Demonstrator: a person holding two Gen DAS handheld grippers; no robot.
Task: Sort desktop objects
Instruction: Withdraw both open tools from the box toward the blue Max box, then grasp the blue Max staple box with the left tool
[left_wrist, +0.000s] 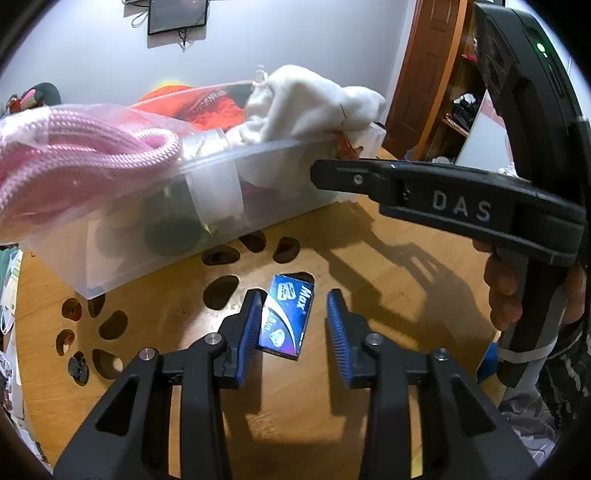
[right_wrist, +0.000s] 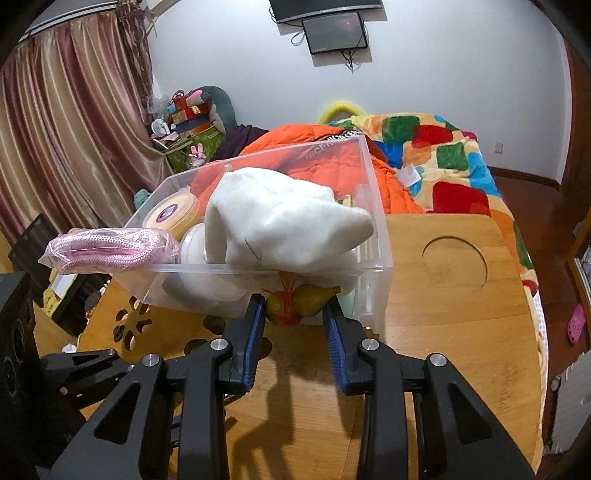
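Blue card box (left_wrist: 287, 316) lying flat on wooden table (left_wrist: 369, 295); clear bin (right_wrist: 373, 206) heaped with white cloth (right_wrist: 284, 218) and bagged pink rope (right_wrist: 110, 247).

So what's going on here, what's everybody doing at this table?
A person is sorting desk clutter with two handheld grippers. The left gripper hangs open over a small blue box lying on the wooden table, not yet gripping it. The right gripper is open and holds nothing, near the clear plastic bin. The bin already holds a white cloth, a bagged pink rope hanging over its rim, and a pear.
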